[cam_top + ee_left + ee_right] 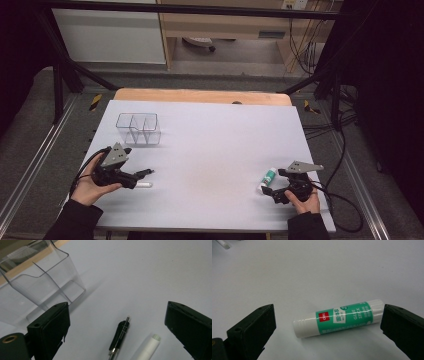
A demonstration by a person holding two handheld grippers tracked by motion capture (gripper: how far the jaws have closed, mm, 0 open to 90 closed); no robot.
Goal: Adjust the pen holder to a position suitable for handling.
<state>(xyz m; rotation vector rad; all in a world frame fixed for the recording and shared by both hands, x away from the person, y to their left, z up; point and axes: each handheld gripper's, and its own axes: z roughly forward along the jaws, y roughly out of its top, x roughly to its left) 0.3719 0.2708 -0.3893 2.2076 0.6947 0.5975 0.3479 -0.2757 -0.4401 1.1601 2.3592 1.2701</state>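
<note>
Two bare compartments in the clear organizer (pixel 138 128); glue stick (pixel 339 317) between right gripper's (pixel 327 332) spread jaws.

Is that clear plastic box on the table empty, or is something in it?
Empty. The clear organizer shows bare compartments; the pen, white tube and glue stick all lie outside on the table.

A clear plastic organizer (pixel 138 128) with dividers sits near the desk's (pixel 210 145) far-left corner, and there's a wooden strip (pixel 200 95) along the far edge.
</note>
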